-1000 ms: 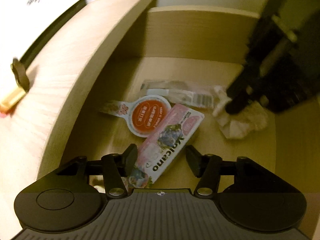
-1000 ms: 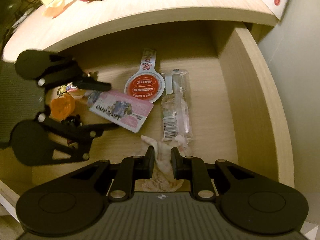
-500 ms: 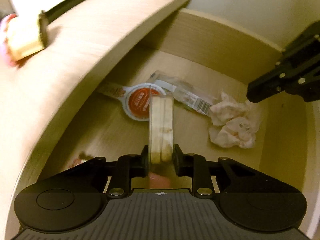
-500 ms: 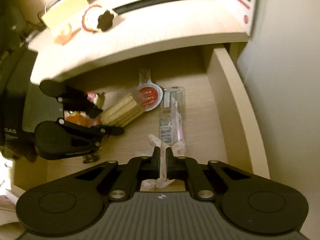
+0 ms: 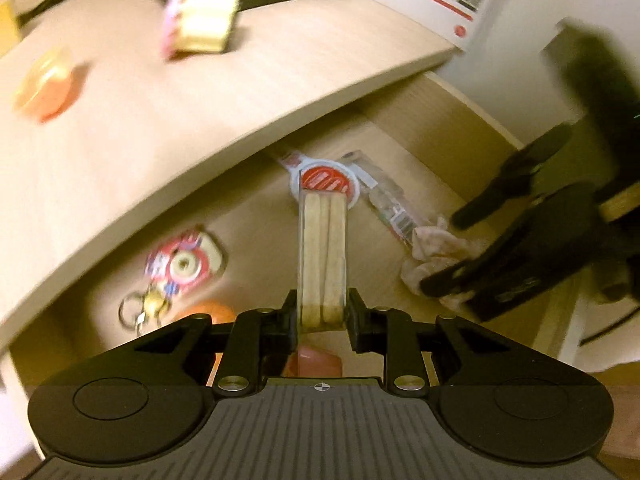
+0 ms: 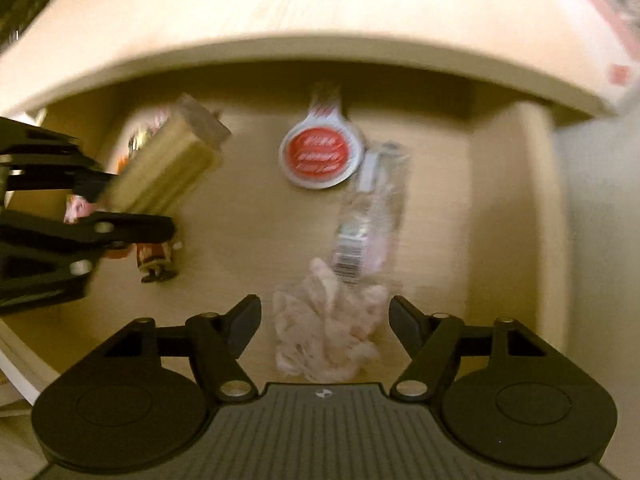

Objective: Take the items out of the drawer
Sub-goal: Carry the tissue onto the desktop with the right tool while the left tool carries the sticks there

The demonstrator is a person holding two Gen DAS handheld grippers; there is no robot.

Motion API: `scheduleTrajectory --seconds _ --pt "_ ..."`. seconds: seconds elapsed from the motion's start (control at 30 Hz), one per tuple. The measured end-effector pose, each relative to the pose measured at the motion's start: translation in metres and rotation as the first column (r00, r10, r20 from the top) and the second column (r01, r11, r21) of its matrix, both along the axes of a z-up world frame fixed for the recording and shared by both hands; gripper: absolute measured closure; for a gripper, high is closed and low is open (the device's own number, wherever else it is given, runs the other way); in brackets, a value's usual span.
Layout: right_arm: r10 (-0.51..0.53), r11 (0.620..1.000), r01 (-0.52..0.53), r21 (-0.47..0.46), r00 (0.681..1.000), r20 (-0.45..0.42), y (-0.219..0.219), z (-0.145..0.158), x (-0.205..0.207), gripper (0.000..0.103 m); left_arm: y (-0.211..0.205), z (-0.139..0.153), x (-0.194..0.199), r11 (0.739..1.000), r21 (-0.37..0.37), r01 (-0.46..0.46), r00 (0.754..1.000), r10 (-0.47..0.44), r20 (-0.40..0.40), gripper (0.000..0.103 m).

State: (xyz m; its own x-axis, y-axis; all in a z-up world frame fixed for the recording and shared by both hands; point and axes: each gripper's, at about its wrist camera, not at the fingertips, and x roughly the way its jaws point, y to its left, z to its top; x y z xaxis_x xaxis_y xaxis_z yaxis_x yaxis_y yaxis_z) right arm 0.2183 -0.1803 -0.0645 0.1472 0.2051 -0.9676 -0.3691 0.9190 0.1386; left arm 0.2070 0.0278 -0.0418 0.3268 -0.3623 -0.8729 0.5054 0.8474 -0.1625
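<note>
Left gripper (image 5: 322, 314) now pinching pink box (image 5: 323, 256) edge-on, lifted off drawer (image 6: 516, 216) floor, frame centre. A second ago its jaws were spread over it lying flat. One item on its way out.

Right gripper (image 6: 325, 312) jaws opening, crumpled tissue (image 6: 326, 336) loose between them: grab likely dropped.

Desktop edge (image 5: 248, 136) overhangs the drawer, upper left; clear room only lower right.

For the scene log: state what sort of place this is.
Probably a home desk or bedside unit: an open wooden drawer of odds and ends, like a keychain and a crumpled tissue, beneath a light wood top.
</note>
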Motion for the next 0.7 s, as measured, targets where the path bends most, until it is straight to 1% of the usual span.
scheduleTrajectory --seconds 0.07,0.1,0.13,0.17,0.2,0.23,0.27,0.33,0.4,0.43,0.5,0.53,0.6,0.67,0.7 --pt "0.028 0.999 -0.031 -0.038 0.997 -0.067 0.01 -0.015 0.01 0.034 0.007 -0.004 0.003 0.999 -0.023 -0.037 0.999 0.037 -0.017 0.077" --pt "0.04 0.997 -0.046 -0.064 0.996 -0.086 0.015 -0.021 0.012 0.039 0.01 -0.003 0.002 0.998 -0.032 -0.054 0.998 0.053 -0.02 0.077" --pt "0.054 0.994 -0.062 -0.089 0.994 -0.093 0.019 -0.025 0.012 0.056 0.014 -0.002 -0.001 0.997 -0.038 -0.072 0.997 0.071 -0.022 0.077" --pt "0.067 0.991 -0.077 -0.105 0.994 -0.091 0.022 -0.026 0.012 0.068 0.017 -0.003 -0.003 0.996 -0.039 -0.083 0.996 0.083 -0.024 0.077" --pt "0.077 0.991 -0.086 -0.103 0.994 -0.083 0.024 -0.024 0.01 0.072 0.02 -0.002 -0.004 0.995 -0.039 -0.095 0.995 0.094 -0.026 0.077" --pt "0.084 0.992 -0.09 -0.088 0.994 -0.068 0.025 -0.02 0.007 0.081 0.022 -0.001 -0.007 0.993 -0.039 -0.108 0.994 0.107 -0.028 0.077" --pt "0.084 0.994 -0.087 -0.068 0.995 -0.051 0.025 -0.014 0.004 0.084 0.024 0.001 -0.012 0.992 -0.043 -0.122 0.992 0.121 -0.024 0.077" --pt "0.063 0.998 -0.063 -0.021 0.998 0.0 0.024 0.003 -0.003 0.086 0.031 0.013 -0.02 0.986 -0.07 -0.154 0.988 0.154 0.0 0.077" --pt "0.037 0.999 -0.039 0.031 0.996 0.083 0.021 0.031 -0.009 0.086 0.043 0.036 -0.024 0.975 -0.119 -0.19 0.98 0.196 0.042 0.077" --pt "0.017 0.997 -0.025 0.066 0.992 0.125 0.019 0.046 -0.009 0.086 0.05 0.051 -0.022 0.968 -0.142 -0.206 0.973 0.218 0.072 0.077" --pt "-0.042 0.988 0.012 0.155 0.98 0.196 0.012 0.08 0.0 0.086 0.063 0.08 -0.015 0.959 -0.176 -0.223 0.955 0.251 0.159 0.077" --pt "-0.066 0.982 0.022 0.187 0.97 0.233 0.01 0.095 0.007 0.086 0.071 0.095 -0.01 0.953 -0.194 -0.233 0.939 0.272 0.209 0.077" --pt "-0.106 0.974 0.032 0.223 0.939 0.328 0.012 0.126 0.024 0.086 0.086 0.115 0.006 0.938 -0.219 -0.268 0.909 0.322 0.266 0.077" --pt "-0.157 0.963 0.043 0.268 0.893 0.422 0.013 0.153 0.041 0.086 0.1 0.125 0.027 0.926 -0.22 -0.307 0.879 0.364 0.307 0.077" --pt "-0.181 0.957 0.051 0.284 0.873 0.453 0.013 0.162 0.05 0.086 0.106 0.126 0.037 0.917 -0.219 -0.335 0.863 0.391 0.32 0.077"
